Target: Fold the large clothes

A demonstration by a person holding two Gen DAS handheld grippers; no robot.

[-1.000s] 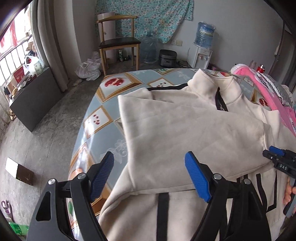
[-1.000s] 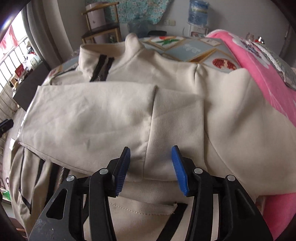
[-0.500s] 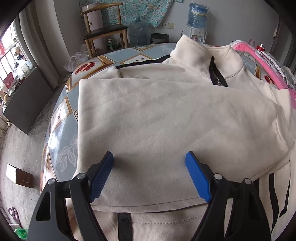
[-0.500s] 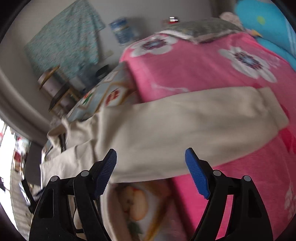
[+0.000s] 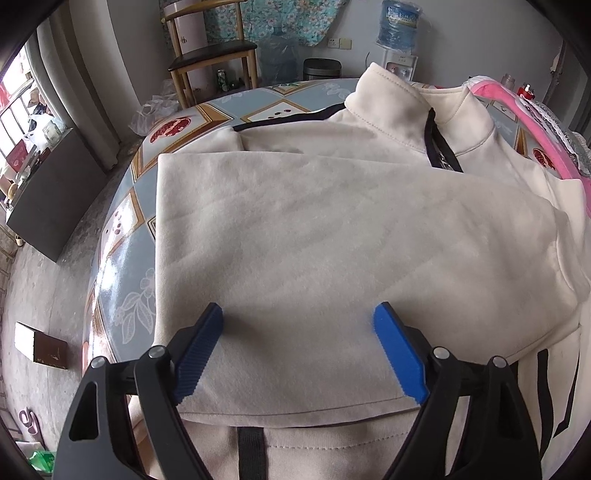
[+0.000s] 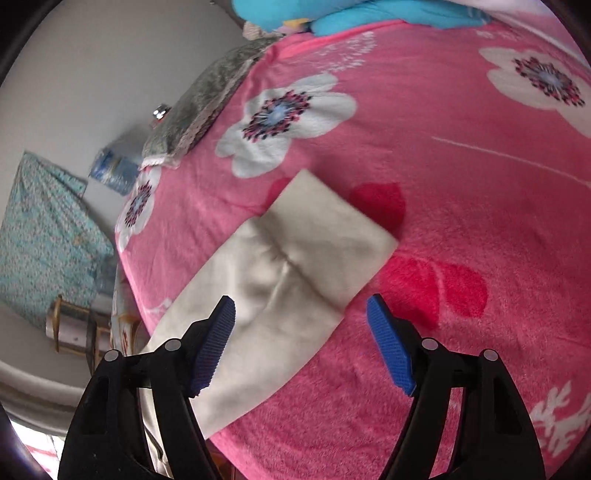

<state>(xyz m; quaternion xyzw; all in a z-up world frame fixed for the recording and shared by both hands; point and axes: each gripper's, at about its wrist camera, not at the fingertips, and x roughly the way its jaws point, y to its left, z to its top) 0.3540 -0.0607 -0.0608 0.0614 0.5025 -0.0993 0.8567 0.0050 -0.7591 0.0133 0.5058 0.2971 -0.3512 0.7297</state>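
A cream jacket (image 5: 332,229) with a stand-up collar, a black zip and black stripes is lying spread over a tabletop (image 5: 125,258) patterned with fruit tiles, one sleeve folded flat across its chest and reaching from the left edge toward the right shoulder. The left gripper (image 5: 299,332) is hovering over that folded sleeve, its blue pads spread wide and opening further, with nothing pinched between them (the cloth is lying flat below). Only this view is showing the wooden chair (image 5: 214,55), the water dispenser (image 5: 399,33) and the jacket's body. Moving right, the other camera is showing what the first cannot: the jacket's second sleeve (image 6: 280,280) is stretching out over a pink flowered blanket (image 6: 461,147), cuff end farthest from the camera. The right gripper (image 6: 301,321) is hanging above this sleeve, its jaws apart but closing, not yet pressing on the fabric.
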